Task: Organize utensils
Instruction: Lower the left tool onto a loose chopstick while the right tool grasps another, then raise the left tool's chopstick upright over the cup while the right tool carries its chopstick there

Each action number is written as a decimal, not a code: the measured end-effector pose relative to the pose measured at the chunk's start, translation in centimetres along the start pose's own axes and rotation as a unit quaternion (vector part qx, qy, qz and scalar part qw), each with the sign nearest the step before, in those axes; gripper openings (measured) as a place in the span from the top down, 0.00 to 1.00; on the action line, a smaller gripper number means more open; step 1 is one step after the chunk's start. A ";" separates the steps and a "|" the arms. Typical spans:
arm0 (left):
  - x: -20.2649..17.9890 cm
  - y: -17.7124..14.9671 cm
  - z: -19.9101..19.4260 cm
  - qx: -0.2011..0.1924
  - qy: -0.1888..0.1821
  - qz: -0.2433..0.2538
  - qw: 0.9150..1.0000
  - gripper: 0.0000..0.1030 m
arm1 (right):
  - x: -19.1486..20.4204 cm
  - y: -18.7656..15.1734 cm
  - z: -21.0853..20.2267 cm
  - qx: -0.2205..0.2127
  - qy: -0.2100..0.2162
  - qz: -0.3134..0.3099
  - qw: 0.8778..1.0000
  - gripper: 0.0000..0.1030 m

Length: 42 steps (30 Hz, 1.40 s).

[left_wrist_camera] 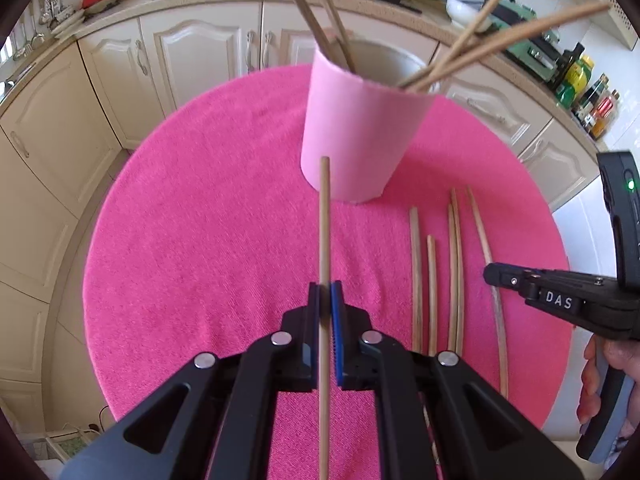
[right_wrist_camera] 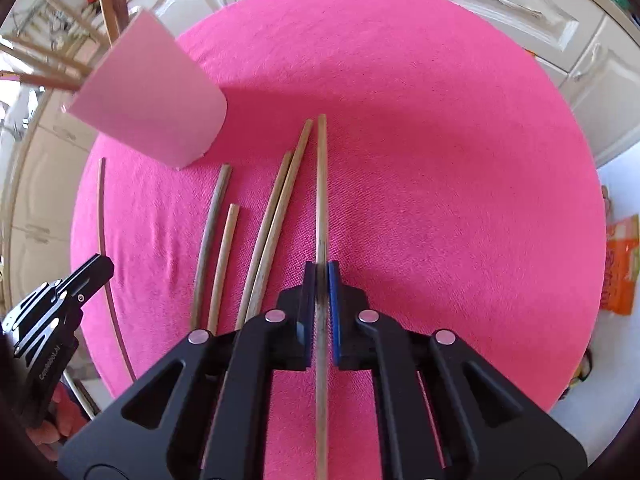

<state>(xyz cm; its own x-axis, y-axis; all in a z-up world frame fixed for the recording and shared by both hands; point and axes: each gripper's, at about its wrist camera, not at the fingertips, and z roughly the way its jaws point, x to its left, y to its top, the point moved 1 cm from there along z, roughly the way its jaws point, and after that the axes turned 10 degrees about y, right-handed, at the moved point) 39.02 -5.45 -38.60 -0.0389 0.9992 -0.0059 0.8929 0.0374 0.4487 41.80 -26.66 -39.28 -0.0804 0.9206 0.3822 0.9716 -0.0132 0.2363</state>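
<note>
A pale pink cup [left_wrist_camera: 360, 136] [right_wrist_camera: 152, 100] stands on the round pink cloth [left_wrist_camera: 208, 200] [right_wrist_camera: 420, 140] with several wooden chopsticks [left_wrist_camera: 460, 56] leaning out of it. My left gripper [left_wrist_camera: 325, 292] [right_wrist_camera: 98, 268] is shut on one chopstick [left_wrist_camera: 324, 220], held just above the cloth with its tip toward the cup. To its right, my right gripper [right_wrist_camera: 322, 276] [left_wrist_camera: 496, 276] is shut on another chopstick [right_wrist_camera: 321, 184] [left_wrist_camera: 482, 232] at the right end of a row. Several loose chopsticks [right_wrist_camera: 276, 220] [left_wrist_camera: 416, 272] lie side by side between the two grippers.
Cream kitchen cabinets [left_wrist_camera: 200, 52] and a counter with bottles [left_wrist_camera: 584, 80] surround the round table. An orange packet [right_wrist_camera: 620, 264] lies beyond the cloth's right edge. A person's hand [left_wrist_camera: 600, 380] holds the right gripper's handle.
</note>
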 end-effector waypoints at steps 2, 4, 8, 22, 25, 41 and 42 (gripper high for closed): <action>0.5 0.2 -0.6 -0.014 -0.004 -0.005 1.000 0.94 | -0.2 0.0 -0.8 -0.013 0.014 0.006 1.000 0.94; 0.7 0.5 -1.3 -0.028 -0.007 -0.009 1.000 0.94 | -0.2 -0.1 -1.8 -0.029 0.030 0.014 0.999 0.94; 0.7 1.1 -2.8 -0.060 -0.020 -0.019 0.998 0.94 | 0.9 -0.4 -4.7 -0.078 0.060 0.010 0.995 0.94; 0.7 3.2 -11.1 -0.237 -0.063 -0.030 0.969 0.94 | 4.2 -0.2 -16.3 -0.304 0.158 -0.060 0.937 0.94; 0.7 4.0 -12.3 -0.262 -0.070 -0.034 0.962 0.94 | 5.2 0.5 -17.6 -0.334 0.174 -0.088 0.922 0.94; 1.0 8.0 -14.4 -0.336 -0.073 -0.064 0.937 0.94 | 8.7 4.9 -18.0 -0.398 0.196 -0.177 0.879 0.94; 1.0 8.2 -14.5 -0.342 -0.072 -0.068 0.934 0.94 | 8.8 5.1 -17.9 -0.399 0.199 -0.180 0.877 0.94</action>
<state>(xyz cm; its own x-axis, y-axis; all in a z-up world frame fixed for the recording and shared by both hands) 39.85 -4.35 -21.97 -0.0260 0.9790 -0.2024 0.3859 0.1966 0.9014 42.05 -25.62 -18.74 -0.5755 0.7141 0.3985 0.4151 -0.1648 0.8947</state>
